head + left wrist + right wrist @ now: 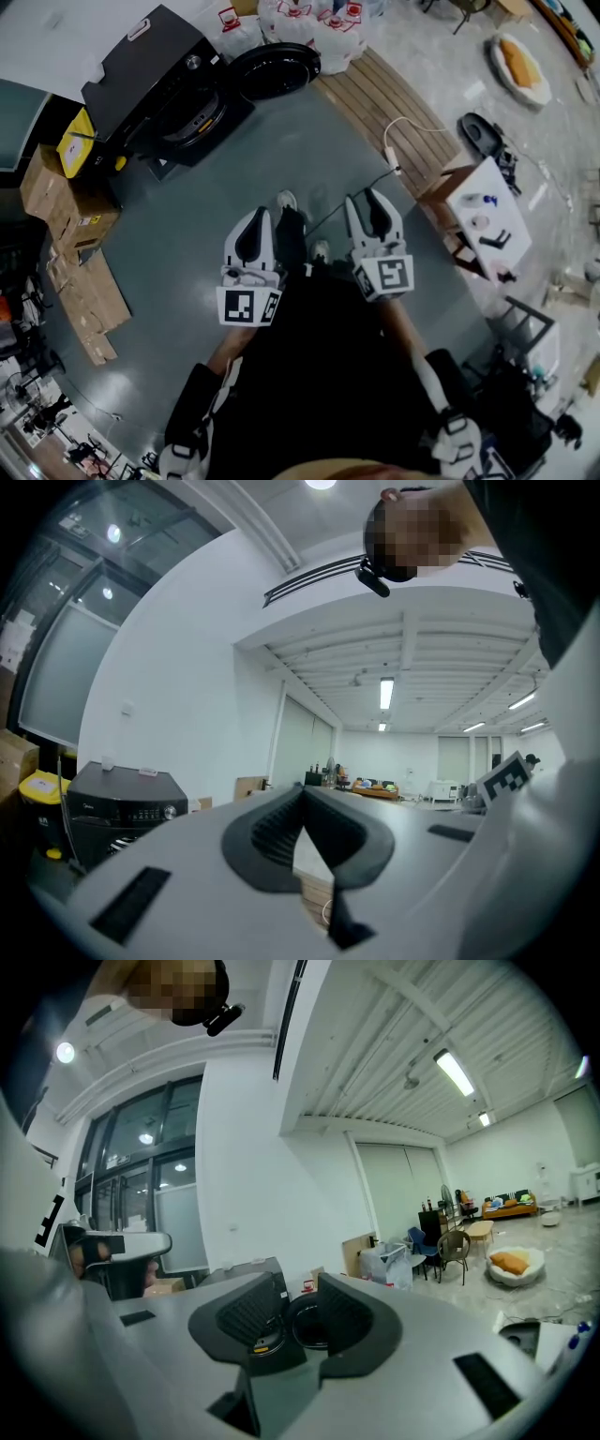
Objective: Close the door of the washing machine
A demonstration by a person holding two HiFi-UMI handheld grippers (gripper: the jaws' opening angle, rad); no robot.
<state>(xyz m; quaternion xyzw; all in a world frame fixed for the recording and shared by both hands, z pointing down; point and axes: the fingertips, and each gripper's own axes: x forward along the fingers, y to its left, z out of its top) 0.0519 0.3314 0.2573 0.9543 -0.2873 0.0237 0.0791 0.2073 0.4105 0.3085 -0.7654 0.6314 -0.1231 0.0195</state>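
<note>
From the head view, the black washing machine [150,66] stood at the far side of the grey floor [187,234]. Its round door [277,70] was swung wide open to the machine's right, near the white bags [300,23] and the wooden slats [394,117]. The left gripper [256,217] and the right gripper [366,202] were held side by side above the person's shoes, well apart from the machine.

In the left gripper view, the left gripper's [302,791] fingers [272,832] met at their tips with nothing between them. The washing machine [117,808] showed at the left, beside a yellow bin [42,789].

In the right gripper view, the right gripper's [300,1283] fingers [234,1312] stood a little apart and held nothing. The open door [306,1323] showed far off through the gap. Bags [389,1265] and a chair [452,1246] stood further right.
</note>
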